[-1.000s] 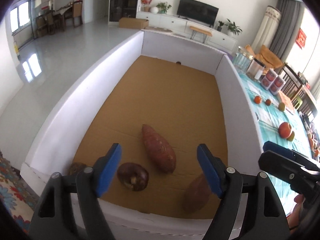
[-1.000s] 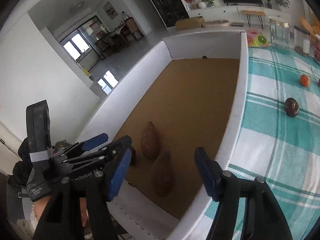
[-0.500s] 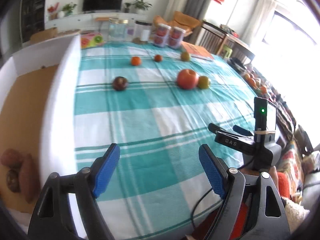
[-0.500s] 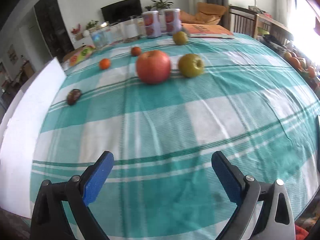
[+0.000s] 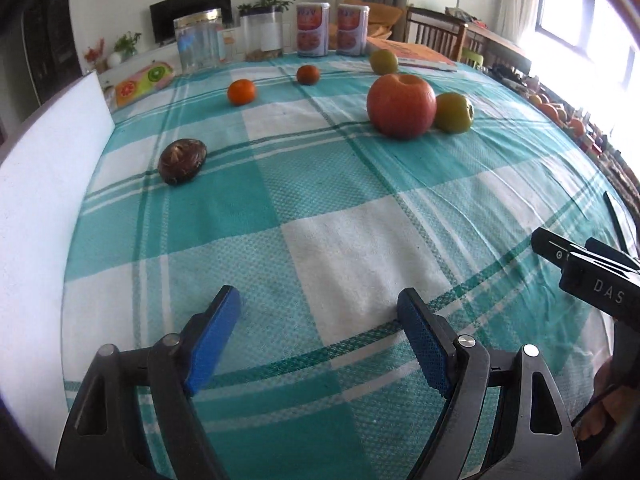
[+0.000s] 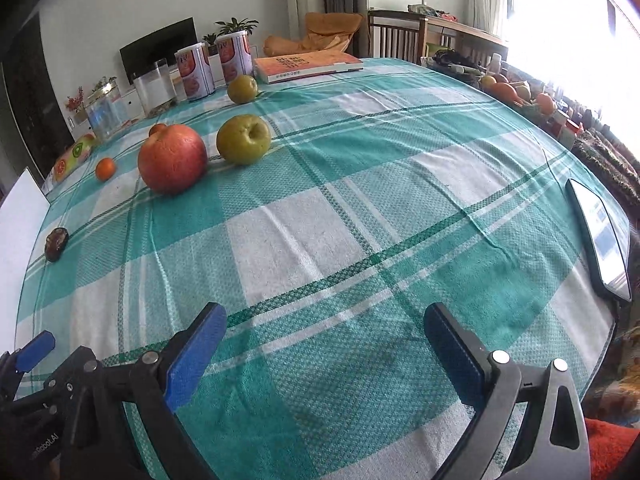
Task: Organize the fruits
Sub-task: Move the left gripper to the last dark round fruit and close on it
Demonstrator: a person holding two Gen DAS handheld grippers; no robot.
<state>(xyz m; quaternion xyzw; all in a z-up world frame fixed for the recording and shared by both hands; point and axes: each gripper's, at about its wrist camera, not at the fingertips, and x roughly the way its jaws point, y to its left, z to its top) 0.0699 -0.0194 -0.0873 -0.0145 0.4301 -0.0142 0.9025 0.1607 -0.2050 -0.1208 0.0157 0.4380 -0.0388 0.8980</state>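
On the teal checked tablecloth lie a big red apple (image 5: pixel 401 106) (image 6: pixel 173 159) touching a green apple (image 5: pixel 454 113) (image 6: pixel 244 140), a second green fruit (image 5: pixel 383 61) (image 6: pixel 242 89), two tangerines (image 5: pixel 241 92) (image 5: pixel 308 74) and a dark brown round piece (image 5: pixel 182 155) (image 6: pixel 56 239) near the white box wall (image 5: pixel 40 200). My left gripper (image 5: pixel 318 304) hovers open over bare cloth, well short of the fruit. My right gripper (image 6: pixel 325 314) is open wide beside it, also over bare cloth. Nothing is between either pair of pads.
Two printed cans (image 5: pixel 332 30), glass jars (image 5: pixel 198 44) and an orange book (image 6: pixel 308 65) line the far side. A phone (image 6: pixel 600 236) lies near the right table edge. More fruit (image 6: pixel 516 92) is piled at the far right. The white box stands along the left.
Both grippers swung from the cardboard box with its sweet potatoes to the tablecloth. The right jaws spread wider. The left gripper moved closer to the fruit.
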